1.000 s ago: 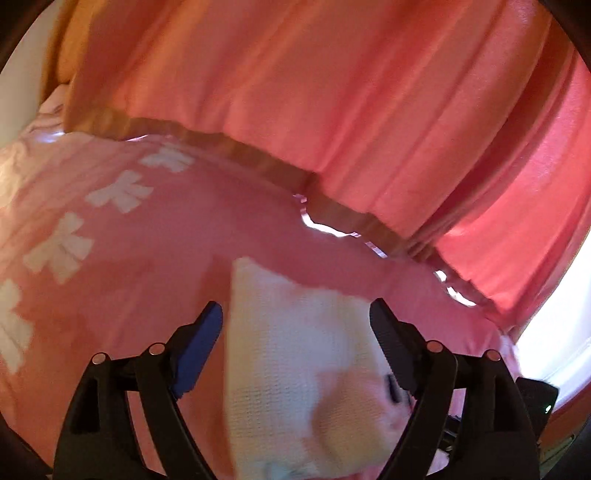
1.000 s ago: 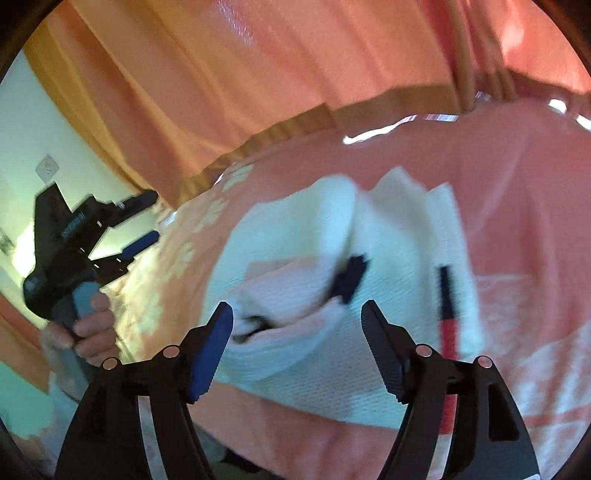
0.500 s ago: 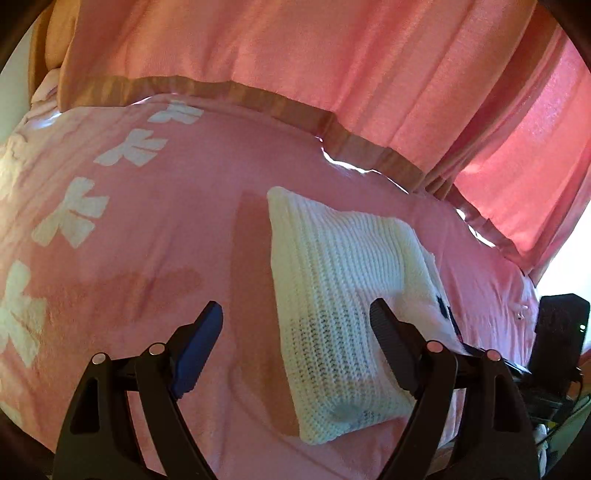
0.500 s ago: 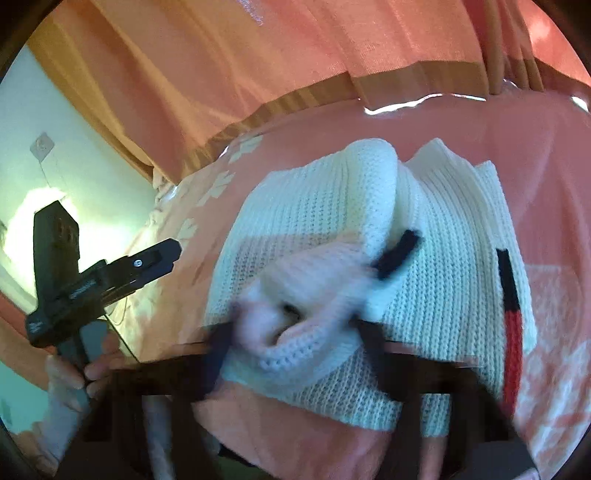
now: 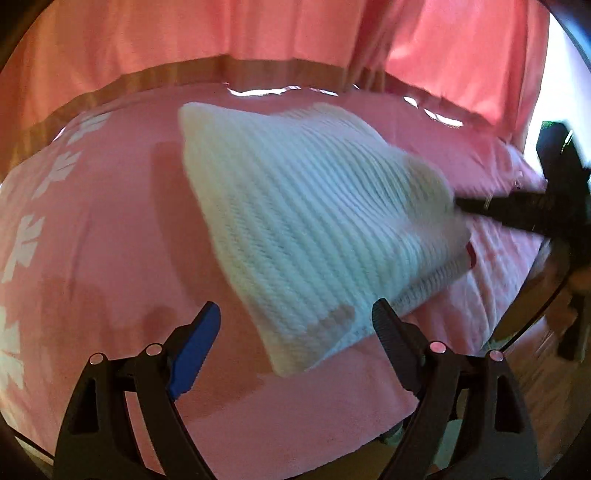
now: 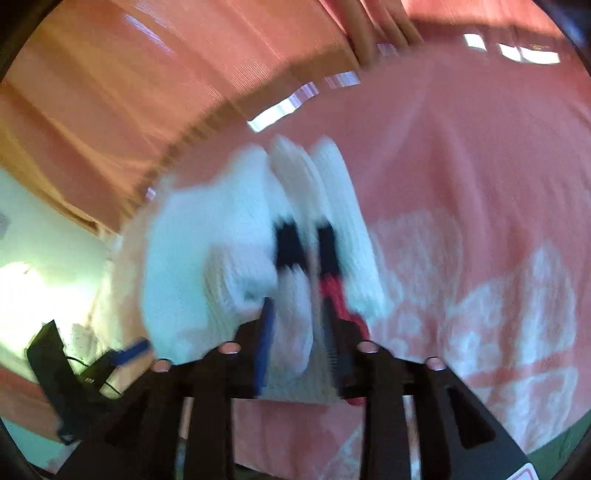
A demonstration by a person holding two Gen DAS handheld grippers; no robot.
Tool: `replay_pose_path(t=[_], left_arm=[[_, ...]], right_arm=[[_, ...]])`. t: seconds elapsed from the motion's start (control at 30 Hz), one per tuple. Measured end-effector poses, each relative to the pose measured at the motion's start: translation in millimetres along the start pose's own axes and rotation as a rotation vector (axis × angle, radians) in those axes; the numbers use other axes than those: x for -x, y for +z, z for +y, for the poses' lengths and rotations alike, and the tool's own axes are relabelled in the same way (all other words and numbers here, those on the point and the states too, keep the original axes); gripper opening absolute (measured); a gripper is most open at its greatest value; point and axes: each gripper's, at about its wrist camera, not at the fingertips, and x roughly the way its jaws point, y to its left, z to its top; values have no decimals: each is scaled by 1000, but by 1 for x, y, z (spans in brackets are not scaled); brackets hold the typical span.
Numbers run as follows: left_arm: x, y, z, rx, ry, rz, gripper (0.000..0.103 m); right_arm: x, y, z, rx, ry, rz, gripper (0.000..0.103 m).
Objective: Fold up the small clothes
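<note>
The white knit sweater [image 5: 314, 221] lies folded on a pink blanket [image 5: 110, 221]; the blanket has white bow shapes [image 5: 22, 243] along one side; I cannot tell if a bed or something else is under it. Pink curtains [image 5: 184, 33] hang behind, with a brown band along the bottom.

The left tool [image 5: 295, 332] is open wide; its blue pad [image 5: 195, 347] and its black pad sit far apart; nothing is between them; the near corner of the sweater is just in front of it, not touching.

The right tool [image 6: 299, 332] is squeezed nearly closed on the near edge of the sweater [image 6: 229, 240]; white knit fills the thin gap between its two fingers; this view is very blurry. Two dark marks [image 6: 291, 243] show on the sweater, and a red bit [image 6: 336, 299] is beside the right finger.

From the left view the right tool [image 5: 517, 210] is a dark blurry shape at the far right edge of the sweater. From the right view the left tool [image 6: 122, 354] is low on the left, beside the sweater; a pale wall [image 6: 44, 240] is behind it.
</note>
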Motion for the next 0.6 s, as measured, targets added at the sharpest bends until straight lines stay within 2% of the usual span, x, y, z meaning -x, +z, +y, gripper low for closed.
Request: replay_pose_path(t=[0.07, 0.1, 0.27, 0.37, 0.43, 0.47, 0.5, 0.6], left_arm=[[-7, 0, -2, 2, 12, 11, 82], [-9, 0, -2, 8, 13, 19, 82], [-27, -2, 0, 24, 13, 90, 81], [-36, -7, 2, 21, 23, 133, 78], [-40, -7, 6, 32, 17, 150, 77], [-39, -7, 7, 34, 17, 148, 76], [-37, -5, 8, 36, 16, 145, 76], [-18, 1, 11, 46, -18, 83, 75]], right_arm=[[8, 5, 5, 19, 13, -49, 65], [7, 8, 6, 18, 19, -47, 66], [-41, 18, 10, -61, 117, 94, 66], [-63, 18, 20, -43, 73, 121, 70], [-69, 15, 25, -17, 83, 111, 25], [-70, 15, 29, -25, 118, 119, 21], [-62, 17, 34, -26, 149, 90, 19], [2, 25, 68, 90, 230, -112, 18]])
